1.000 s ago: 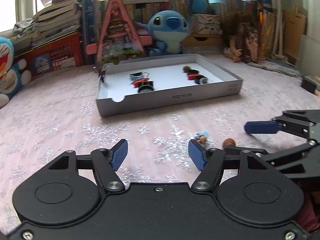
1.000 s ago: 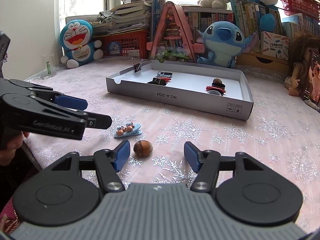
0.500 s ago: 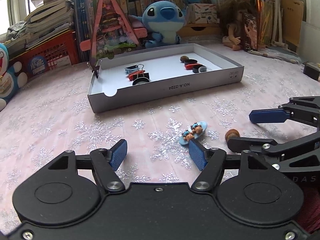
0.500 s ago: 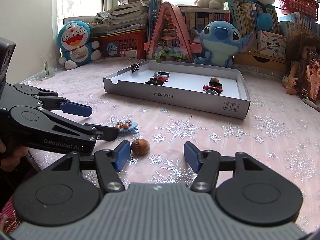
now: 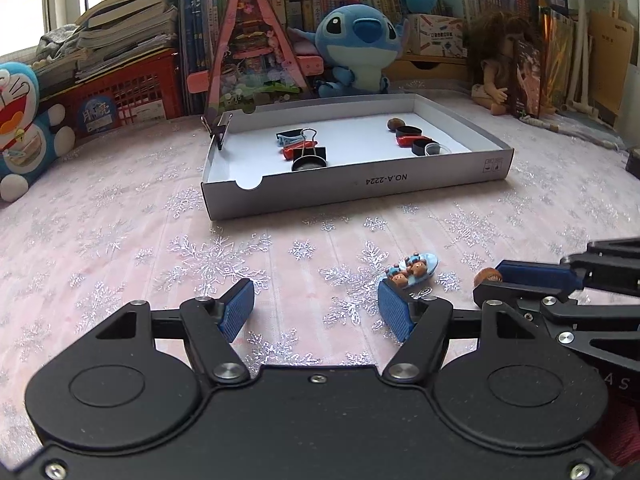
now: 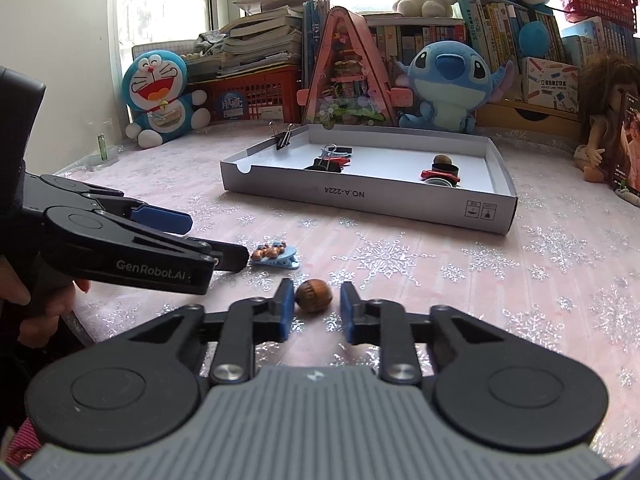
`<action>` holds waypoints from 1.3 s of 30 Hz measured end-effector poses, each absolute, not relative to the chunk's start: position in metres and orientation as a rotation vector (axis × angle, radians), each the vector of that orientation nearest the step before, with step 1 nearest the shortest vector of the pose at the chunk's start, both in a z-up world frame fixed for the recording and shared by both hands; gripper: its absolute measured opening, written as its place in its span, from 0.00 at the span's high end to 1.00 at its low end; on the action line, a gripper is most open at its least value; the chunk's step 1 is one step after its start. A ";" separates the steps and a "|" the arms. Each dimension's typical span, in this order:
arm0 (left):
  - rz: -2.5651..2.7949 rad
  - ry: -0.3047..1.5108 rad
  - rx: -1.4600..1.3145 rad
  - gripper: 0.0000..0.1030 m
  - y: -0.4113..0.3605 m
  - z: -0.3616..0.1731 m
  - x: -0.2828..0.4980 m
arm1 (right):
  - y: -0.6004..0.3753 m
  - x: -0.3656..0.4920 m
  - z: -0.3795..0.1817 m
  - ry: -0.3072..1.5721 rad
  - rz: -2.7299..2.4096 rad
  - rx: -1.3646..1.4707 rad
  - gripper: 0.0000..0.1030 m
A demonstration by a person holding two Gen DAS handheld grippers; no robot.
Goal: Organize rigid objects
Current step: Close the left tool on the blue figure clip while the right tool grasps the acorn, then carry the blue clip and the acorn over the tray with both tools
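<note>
Both grippers are held low over the pink snowflake cloth (image 6: 500, 280), tipped a little downward and aimed toward the white cardboard tray (image 6: 360, 196) further back; the right gripper (image 6: 316, 310) has just been closing, and its blue pads now stand narrow with the brown nut (image 6: 314, 295) between them — the left pad meets the nut's side, while a small gap seems to remain at the right pad, so a firm grip cannot be told; the nut sits on the cloth; the left gripper (image 5: 316, 314) stands about half open with nothing between its pads; its right fingertip is just beside the blue clip with small bears (image 5: 412, 271), which lies on the cloth, and whether they touch is unclear; a hand (image 6: 38, 308) on the left gripper's handle is cut off at the edge; the tray holds binder clips, a second nut and some dark round pieces too small to name.
</note>
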State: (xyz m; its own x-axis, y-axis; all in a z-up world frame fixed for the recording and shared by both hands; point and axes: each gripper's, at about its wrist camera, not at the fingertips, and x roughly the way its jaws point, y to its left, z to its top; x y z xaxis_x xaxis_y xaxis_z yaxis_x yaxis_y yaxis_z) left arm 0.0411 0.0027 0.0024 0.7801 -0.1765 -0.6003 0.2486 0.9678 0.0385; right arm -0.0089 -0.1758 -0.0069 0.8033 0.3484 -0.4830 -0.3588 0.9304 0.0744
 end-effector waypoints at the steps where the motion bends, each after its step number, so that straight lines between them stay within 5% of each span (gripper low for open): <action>1: -0.231 0.638 0.105 0.35 0.003 0.003 0.040 | -0.176 -0.011 -0.007 0.503 0.363 -0.022 0.76; 24: -0.164 0.626 -0.030 0.34 -0.050 -0.003 0.041 | -0.212 -0.008 -0.009 0.437 0.059 0.023 0.76; 36: -0.171 0.612 -0.013 0.66 -0.054 -0.005 0.044 | -0.209 -0.005 -0.010 0.431 0.064 0.023 0.76; 39: -0.180 0.611 -0.016 0.67 -0.051 -0.004 0.042 | -0.207 -0.007 -0.010 0.427 0.063 0.017 0.76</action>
State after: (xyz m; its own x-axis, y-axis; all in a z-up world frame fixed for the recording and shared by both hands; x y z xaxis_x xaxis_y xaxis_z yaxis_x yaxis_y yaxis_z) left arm 0.0425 -0.0511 -0.0043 0.8040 -0.1724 -0.5691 0.1629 0.9843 -0.0680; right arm -0.0066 -0.2074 -0.0103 0.9081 0.0651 -0.4136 -0.0578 0.9979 0.0302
